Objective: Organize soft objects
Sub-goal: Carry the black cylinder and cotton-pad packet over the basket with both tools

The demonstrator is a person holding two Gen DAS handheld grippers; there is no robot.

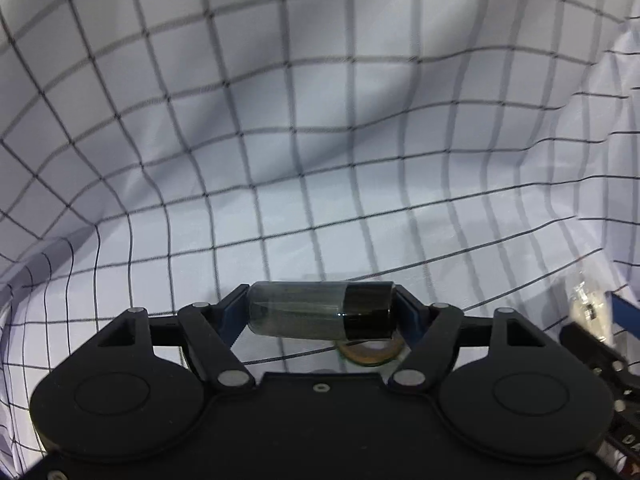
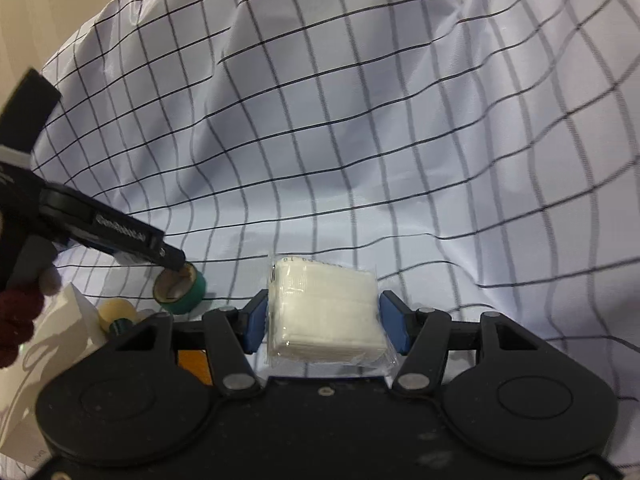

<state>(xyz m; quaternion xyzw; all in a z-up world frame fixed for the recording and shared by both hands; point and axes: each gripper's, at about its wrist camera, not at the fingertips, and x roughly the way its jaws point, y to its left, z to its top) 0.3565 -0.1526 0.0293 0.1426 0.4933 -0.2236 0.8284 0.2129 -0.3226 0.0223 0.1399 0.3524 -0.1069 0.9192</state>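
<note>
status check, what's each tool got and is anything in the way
Left tool clamped on dark capped vial. Right tool shut on wrapped white pads. Green tape roll sits under the left tool.

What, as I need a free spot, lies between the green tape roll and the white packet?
Only bare checked cloth lies between the green tape roll and the white packet, in the right wrist view.

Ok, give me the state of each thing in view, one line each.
Left tongs: shut on the dark vial.
Dark vial: lying sideways, clamped end to end.
Right tongs: shut on the gauze pack.
Gauze pack: sealed in clear wrap, held.
Green tape roll: lying tilted on the checked cloth.
</note>
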